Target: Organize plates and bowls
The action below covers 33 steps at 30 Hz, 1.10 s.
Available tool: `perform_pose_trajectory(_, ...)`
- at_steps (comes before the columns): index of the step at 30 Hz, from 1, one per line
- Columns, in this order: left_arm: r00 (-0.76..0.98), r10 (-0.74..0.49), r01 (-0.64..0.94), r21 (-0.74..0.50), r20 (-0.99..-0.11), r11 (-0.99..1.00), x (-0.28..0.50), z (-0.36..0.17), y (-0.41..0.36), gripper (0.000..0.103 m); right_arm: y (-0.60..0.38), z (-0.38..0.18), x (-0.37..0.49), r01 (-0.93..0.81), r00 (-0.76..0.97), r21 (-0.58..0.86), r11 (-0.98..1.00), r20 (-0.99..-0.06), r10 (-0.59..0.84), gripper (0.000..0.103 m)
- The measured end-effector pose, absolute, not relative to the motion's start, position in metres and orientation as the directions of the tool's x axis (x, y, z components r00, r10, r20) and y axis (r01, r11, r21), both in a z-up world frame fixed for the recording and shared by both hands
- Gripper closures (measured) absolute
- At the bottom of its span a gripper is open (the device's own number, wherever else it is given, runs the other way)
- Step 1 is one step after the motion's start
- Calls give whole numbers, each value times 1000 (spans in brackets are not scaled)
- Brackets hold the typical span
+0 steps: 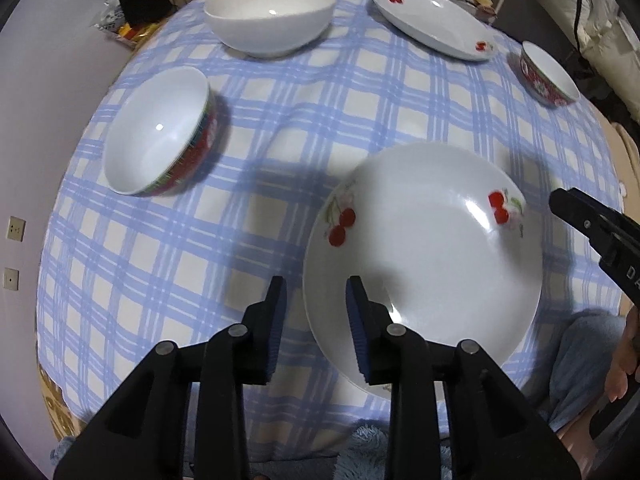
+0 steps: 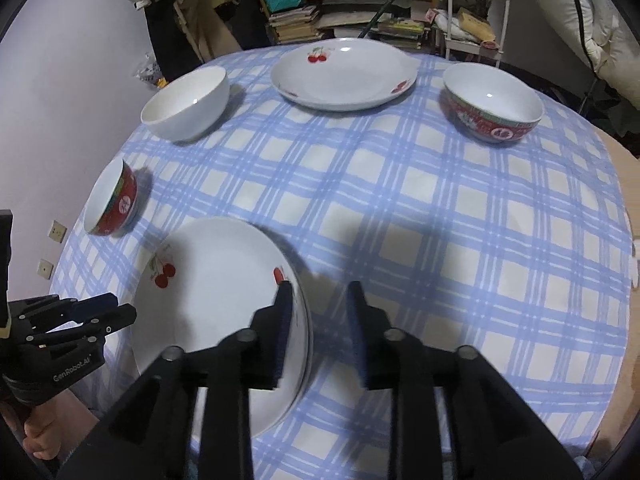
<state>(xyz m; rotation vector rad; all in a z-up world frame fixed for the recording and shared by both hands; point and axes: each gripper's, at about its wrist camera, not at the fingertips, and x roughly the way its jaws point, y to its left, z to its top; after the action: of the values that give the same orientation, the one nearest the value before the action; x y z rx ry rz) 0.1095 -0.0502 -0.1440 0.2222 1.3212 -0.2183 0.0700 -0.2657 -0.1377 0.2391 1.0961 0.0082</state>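
Red-banded bowl [image 1: 160,132] beside cherry plate [image 1: 424,252]

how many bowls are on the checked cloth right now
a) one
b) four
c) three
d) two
c) three: a plain white bowl, a red-patterned bowl at the far right, and another red-patterned bowl at the left edge, alongside two cherry plates.
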Motion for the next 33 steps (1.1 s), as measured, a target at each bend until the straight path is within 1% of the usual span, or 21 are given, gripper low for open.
perform_pose_trajectory(3, 280, -34, 296, 53, -959, 954, 113, -130, -55, 62, -271, -130, 71, 141, 482, 201, 969, -869, 110, 49)
perform_pose_trajectory(5, 319, -26, 305, 77, -947, 949, 115, -120, -60, 59, -278, -123, 74, 166, 508, 227, 960, -854, 114, 45)
perform_pose_trajectory(7, 352, -31, 318, 88, -935, 944, 120, -109, -67, 50, -282, -118, 77, 176, 522, 235, 956, -845, 112, 31)
perform_pose_trajectory(8, 360, -33, 321, 91, -932, 943, 122, -105, -70, 48, -285, -114, 79, 181, 534, 235, 955, -839, 105, 27)
perform_pose_trajectory(9, 365, -32, 324, 94, -930, 941, 126, -102, -71, 42, -288, -112, 82, 186, 543, 233, 955, -834, 98, 23)
perform_pose_trajectory(11, 373, -35, 334, 98, -927, 937, 132, -95, -78, 36, -291, -107, 88, 188, 549, 234, 954, -830, 95, 20)
perform_pose_trajectory(13, 374, -35, 335, 100, -927, 937, 139, -93, -83, 27, -296, -102, 95, 189, 550, 229, 955, -830, 91, 18)
perform_pose_trajectory(14, 372, -33, 331, 99, -928, 939, 143, -92, -85, 25, -299, -97, 100, 187, 553, 221, 957, -829, 84, 17)
perform_pose_trajectory(16, 375, -35, 320, 94, -926, 943, 150, -91, -90, 25, -303, -92, 107, 178, 564, 223, 958, -821, 87, 5)
perform_pose_trajectory(18, 385, -35, 320, 98, -922, 942, 157, -91, -96, 25, -310, -86, 115, 176, 577, 219, 960, -813, 79, 2)
perform_pose_trajectory(21, 399, -36, 331, 108, -916, 937, 174, -93, -110, 24, -320, -81, 131, 177, 586, 199, 964, -808, 59, 1)
perform_pose_trajectory(26, 398, -32, 287, 92, -917, 953, 205, -102, -122, 23, -336, -82, 167, 157, 572, 176, 972, -818, 56, 1)
perform_pose_trajectory(30, 402, -11, 267, 105, -916, 958, 229, -108, -135, 23, -343, -82, 194, 107, 577, 153, 982, -814, 65, 1)
perform_pose_trajectory(33, 406, -14, 232, 89, -914, 969, 250, -109, -145, 23, -348, -86, 220, 71, 570, 128, 989, -819, 65, 1)
